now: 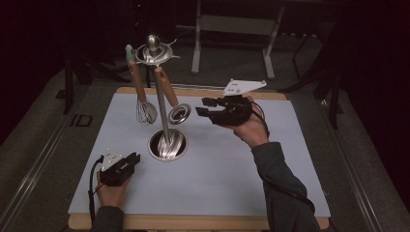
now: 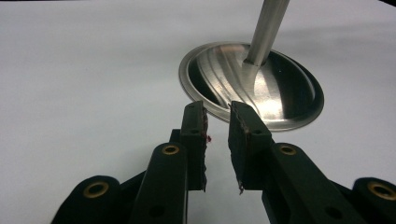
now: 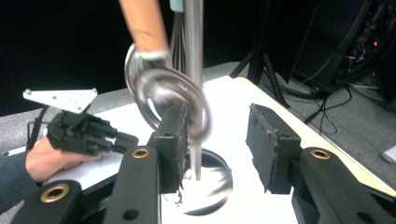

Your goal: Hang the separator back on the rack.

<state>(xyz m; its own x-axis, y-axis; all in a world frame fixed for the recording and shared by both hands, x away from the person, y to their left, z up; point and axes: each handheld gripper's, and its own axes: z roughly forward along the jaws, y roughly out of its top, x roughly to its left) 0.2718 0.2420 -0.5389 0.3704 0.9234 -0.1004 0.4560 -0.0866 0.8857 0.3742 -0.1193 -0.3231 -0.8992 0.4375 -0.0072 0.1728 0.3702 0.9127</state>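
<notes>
The right hand-held gripper (image 1: 207, 107) stands wide and empty just beside the ladle (image 1: 179, 113) hanging from the utensil stand (image 1: 161, 104) on the tabletop (image 1: 232, 164), likely just hung there, while the left hand-held gripper (image 1: 131, 160), narrowly parted and empty, rests near the base.

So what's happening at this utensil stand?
A person works at a metal utensil stand on a white mat. A whisk and a strainer hang from its top ring. The right tool is open beside the strainer, holding nothing. The left tool rests on the mat by the stand's base, empty.
</notes>
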